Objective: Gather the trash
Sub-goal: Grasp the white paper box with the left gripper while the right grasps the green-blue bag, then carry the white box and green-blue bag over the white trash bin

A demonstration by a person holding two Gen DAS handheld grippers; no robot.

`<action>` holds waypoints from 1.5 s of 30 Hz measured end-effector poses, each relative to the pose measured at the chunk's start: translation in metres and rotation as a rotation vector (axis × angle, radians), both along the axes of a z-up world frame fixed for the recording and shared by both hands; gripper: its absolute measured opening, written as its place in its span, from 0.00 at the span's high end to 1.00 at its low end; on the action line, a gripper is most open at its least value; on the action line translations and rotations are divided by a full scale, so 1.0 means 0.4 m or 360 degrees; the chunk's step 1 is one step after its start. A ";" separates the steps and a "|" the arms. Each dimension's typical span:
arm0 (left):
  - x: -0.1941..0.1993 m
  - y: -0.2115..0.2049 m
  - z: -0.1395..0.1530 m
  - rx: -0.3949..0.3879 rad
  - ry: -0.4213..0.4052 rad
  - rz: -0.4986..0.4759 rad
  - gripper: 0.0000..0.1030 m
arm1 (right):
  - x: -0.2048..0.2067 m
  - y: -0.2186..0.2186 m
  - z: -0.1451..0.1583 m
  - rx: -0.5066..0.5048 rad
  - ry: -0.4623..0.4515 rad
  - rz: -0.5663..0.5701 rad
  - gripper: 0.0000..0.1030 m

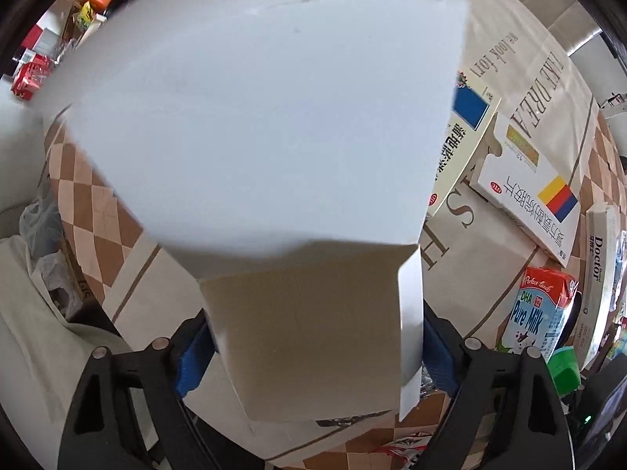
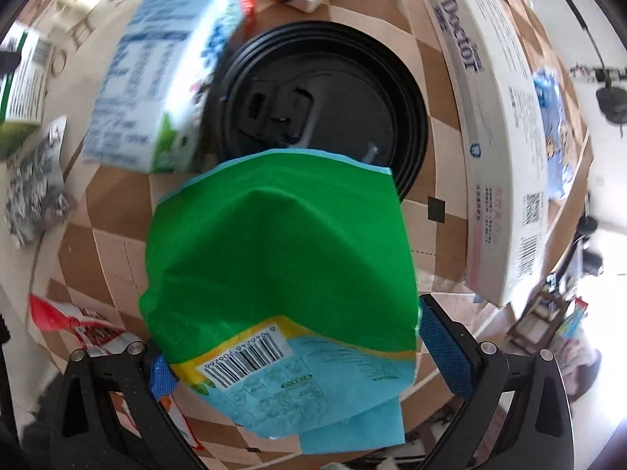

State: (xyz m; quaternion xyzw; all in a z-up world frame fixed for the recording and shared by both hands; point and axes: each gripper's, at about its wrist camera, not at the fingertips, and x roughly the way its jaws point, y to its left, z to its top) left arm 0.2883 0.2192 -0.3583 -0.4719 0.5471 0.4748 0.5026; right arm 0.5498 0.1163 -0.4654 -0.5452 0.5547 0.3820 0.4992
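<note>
Left gripper [image 1: 313,356]: your jaws are clamped on a flattened white carton [image 1: 254,125], pinching its brown inner flap between the blue pads. The carton's white panel fans out ahead and blocks most of that view.

Right gripper [image 2: 290,356]: the green-and-blue packet [image 2: 274,258] sits between your jaws. The left pad touches it near the barcode; the right pad looks slightly clear of the packet's edge, so I cannot tell whether the grip is firm.

Landmark: the black lid [image 2: 325,105] on the checkered worktop [image 2: 98,227].
- The packet hangs just in front of the lid, overlapping its near rim.
- The milk carton [image 2: 168,78] lies to the left of the lid, touching or nearly touching it; blurred, so contact is uncertain.
- The long "Doctor" box [image 2: 493,125] lies to the right of the lid, apart from it.
- A crumpled foil scrap [image 2: 35,180] lies well left of the lid; a red-and-white wrapper [image 2: 82,325] lies nearer you on the left.

Judged step: both hands loaded, mid-collection, with several pieces left on the worktop. A plastic-lined bin [image 1: 47,266] shows at the left edge of the left wrist view, below the worktop edge.

Next move calls for carrying both pieces over to that bin. Check the right grip first; the packet could slip.
</note>
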 end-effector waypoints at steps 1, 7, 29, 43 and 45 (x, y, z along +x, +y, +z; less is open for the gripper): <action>0.003 -0.002 0.005 0.0018 0.0005 -0.0026 0.16 | 0.011 0.000 -0.001 0.0005 0.0023 -0.0030 0.11; 0.023 -0.038 0.067 0.0139 0.0036 -0.0149 0.17 | 0.071 -0.007 0.021 0.0114 0.0136 -0.0176 0.13; -0.195 -0.361 0.390 0.0643 -0.0176 -0.0433 0.17 | -0.189 -0.258 0.460 0.0723 0.0232 -0.0637 0.13; -0.539 -0.640 0.203 0.0352 -0.0149 -0.0341 0.17 | -0.694 -0.566 0.365 0.0548 0.0421 -0.0535 0.13; -0.570 -0.658 0.130 0.0270 -0.0124 -0.0301 0.17 | -0.745 -0.594 0.291 0.0460 0.0419 -0.0507 0.13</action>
